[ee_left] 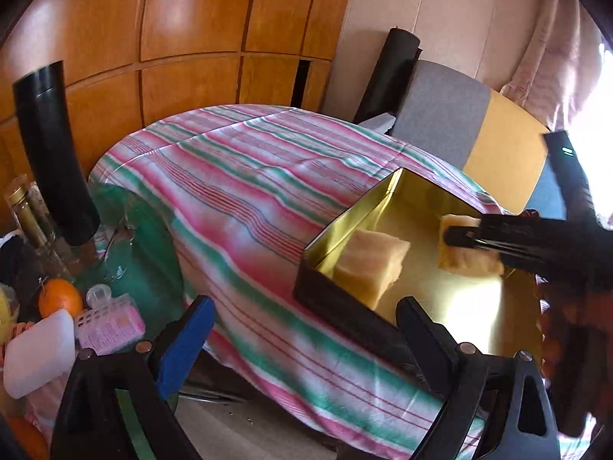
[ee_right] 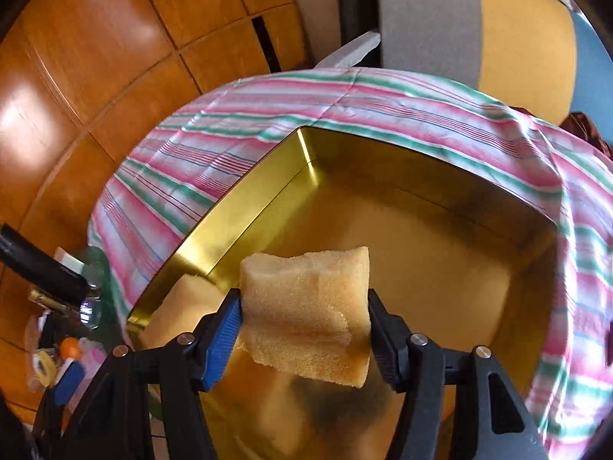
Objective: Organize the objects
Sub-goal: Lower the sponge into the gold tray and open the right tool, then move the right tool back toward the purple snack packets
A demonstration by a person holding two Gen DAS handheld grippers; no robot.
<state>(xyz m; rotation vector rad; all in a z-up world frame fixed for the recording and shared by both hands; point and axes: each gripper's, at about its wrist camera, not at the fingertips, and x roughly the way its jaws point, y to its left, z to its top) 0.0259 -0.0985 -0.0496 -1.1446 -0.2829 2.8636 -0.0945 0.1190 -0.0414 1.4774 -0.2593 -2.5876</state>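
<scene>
A gold-lined tin box (ee_left: 387, 207) with dark outer walls sits on a pink, green and white striped cloth (ee_left: 245, 191). One yellow sponge (ee_left: 369, 264) lies inside it against the near left wall. My right gripper (ee_right: 304, 316) is shut on a second yellow sponge (ee_right: 310, 306) and holds it above the tin's floor (ee_right: 421, 260); this also shows in the left wrist view (ee_left: 465, 245). My left gripper (ee_left: 306, 329) is open and empty, just in front of the tin's near wall.
To the left, off the cloth, stand a black cylinder (ee_left: 53, 153), a glass bottle (ee_left: 30, 218), an orange (ee_left: 59, 301), a white case (ee_left: 38, 352) and a pink packet (ee_left: 109, 324). A grey, yellow and blue chair (ee_left: 475, 130) stands behind the table. Wooden panels form the backdrop.
</scene>
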